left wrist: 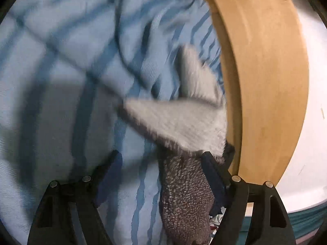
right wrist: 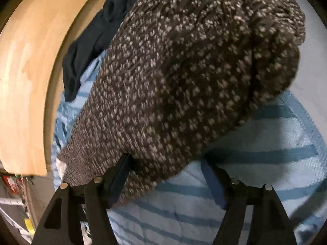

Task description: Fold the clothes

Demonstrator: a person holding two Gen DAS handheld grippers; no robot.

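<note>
A brown knit garment flecked with white (left wrist: 184,194) lies on the blue striped bedding (left wrist: 61,61), with its pale grey inner side (left wrist: 179,120) turned up in a blurred flap. My left gripper (left wrist: 160,155) is open, fingers wide apart; the knit runs between them, close against the right finger. In the right wrist view the same knit garment (right wrist: 194,71) fills most of the frame as a bunched mound. My right gripper (right wrist: 166,158) is open too, and the knit's lower edge drapes over its left finger (right wrist: 120,171) and into the gap.
A light wooden board (left wrist: 265,81) runs along the edge of the bed, also seen as the wooden board (right wrist: 24,81) on the left. A dark navy garment (right wrist: 87,47) lies crumpled beside the knit. Striped bedding (right wrist: 255,143) spreads beneath. Clutter sits below the board at lower left.
</note>
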